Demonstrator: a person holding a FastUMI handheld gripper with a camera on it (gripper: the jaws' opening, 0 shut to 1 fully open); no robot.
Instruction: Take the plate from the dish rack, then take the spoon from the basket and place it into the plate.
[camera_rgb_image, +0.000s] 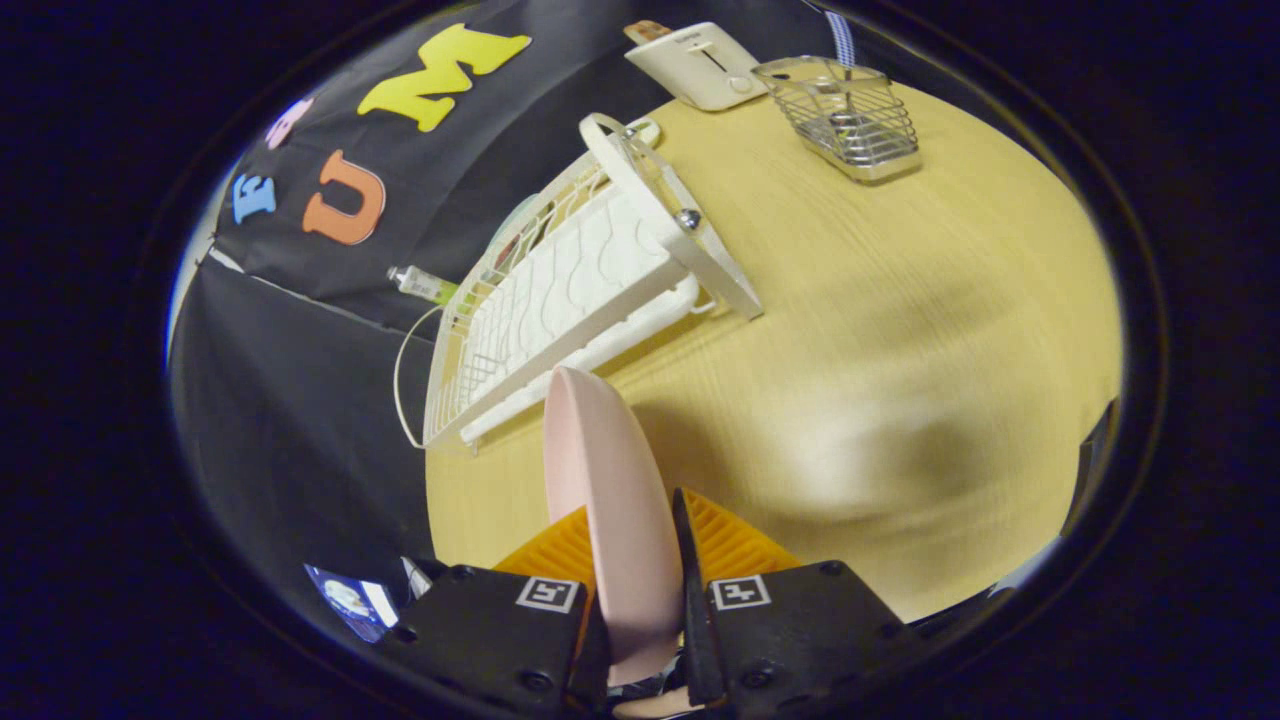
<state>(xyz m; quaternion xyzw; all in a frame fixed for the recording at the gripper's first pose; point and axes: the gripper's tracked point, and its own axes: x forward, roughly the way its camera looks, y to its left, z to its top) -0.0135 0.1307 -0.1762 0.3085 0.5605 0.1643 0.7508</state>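
Plate first: the pale pink, round, smooth plate (610, 500) stands on edge between my gripper (632, 545) fingers, and I read both fingers as pressed against its two faces, so the tongs are clamped on it. Its rim pokes forward past the fingertips, above the light wooden tabletop (900, 330), clear of the rack. Just beyond the plate's far edge I see the white plastic dish rack (570, 300) with its wavy ribbed tray and wire sides, lying aslant on the table near the booth's black cloth wall. A small tube with a green end (425, 285) sits by the rack's far side against the cloth. Well beyond the rack, at the far end of the table, stands the silver wire basket (850, 120); something metallic lies in its bottom, though I cannot tell from here whether that is the spoon. Beside the basket rests a cream-coloured toaster (700, 65).
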